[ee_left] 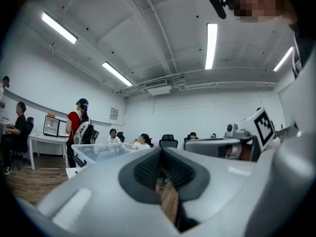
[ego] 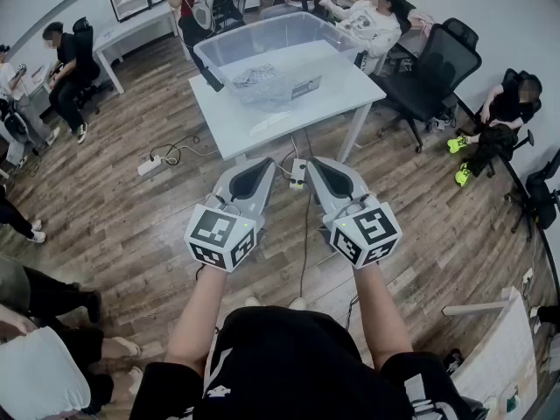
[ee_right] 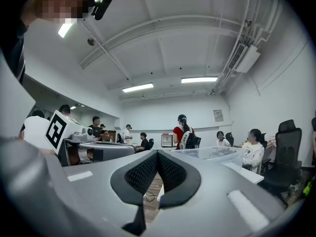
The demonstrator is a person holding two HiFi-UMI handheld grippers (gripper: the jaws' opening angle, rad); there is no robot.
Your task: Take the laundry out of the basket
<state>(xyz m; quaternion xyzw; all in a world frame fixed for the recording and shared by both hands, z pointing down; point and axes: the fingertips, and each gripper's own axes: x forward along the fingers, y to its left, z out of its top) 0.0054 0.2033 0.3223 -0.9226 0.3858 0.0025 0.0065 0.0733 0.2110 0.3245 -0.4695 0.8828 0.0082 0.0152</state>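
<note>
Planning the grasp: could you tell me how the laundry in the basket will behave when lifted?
The laundry lies crumpled, so it is probably floppy and will drape. It is a small heap in the clear basket, so likely light.

Two tools (ego: 260, 170) (ego: 319, 170), one basket (ego: 220, 56), one laundry heap (ego: 254, 80), one table (ego: 262, 122).

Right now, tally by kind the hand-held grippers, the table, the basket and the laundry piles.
Hand-held grippers: 2, the left hand-held gripper and the right hand-held gripper
White table: 1
Clear basket: 1
Laundry pile: 1
Total: 5
</note>
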